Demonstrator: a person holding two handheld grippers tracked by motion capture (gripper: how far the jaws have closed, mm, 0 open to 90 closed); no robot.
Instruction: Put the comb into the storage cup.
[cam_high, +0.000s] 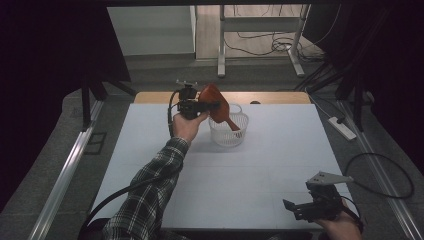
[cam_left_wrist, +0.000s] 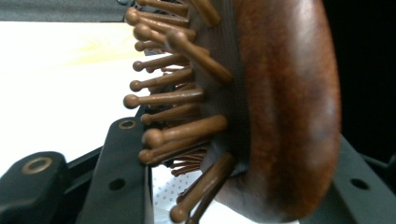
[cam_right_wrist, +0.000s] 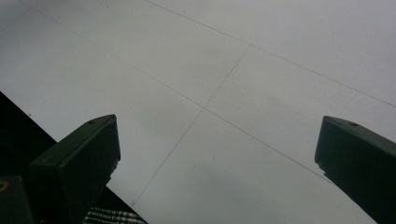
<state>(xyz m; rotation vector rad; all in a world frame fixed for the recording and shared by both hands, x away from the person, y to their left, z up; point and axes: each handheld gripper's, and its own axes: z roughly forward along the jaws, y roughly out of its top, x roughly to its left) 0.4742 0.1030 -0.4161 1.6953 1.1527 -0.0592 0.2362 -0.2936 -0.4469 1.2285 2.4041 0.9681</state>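
A brown wooden hairbrush (cam_high: 216, 104) hangs tilted over a white mesh basket (cam_high: 229, 135) at the table's far middle, its handle pointing down into the basket. My left gripper (cam_high: 202, 106) is shut on the brush head. In the left gripper view the brush (cam_left_wrist: 280, 107) sits between the two black jaws, its round-tipped wooden bristles facing left, with a bit of the white basket (cam_left_wrist: 163, 196) below. My right gripper (cam_high: 300, 206) rests low near the table's front right corner. Its jaws stand wide apart in the right gripper view (cam_right_wrist: 217, 154), with nothing between them.
The white table top (cam_high: 260, 170) spreads between the two hands. A plaid sleeve (cam_high: 150, 190) reaches up from the bottom left. A wooden strip (cam_high: 280, 97) runs along the far edge. A power strip (cam_high: 342, 127) and cables lie on the floor at right.
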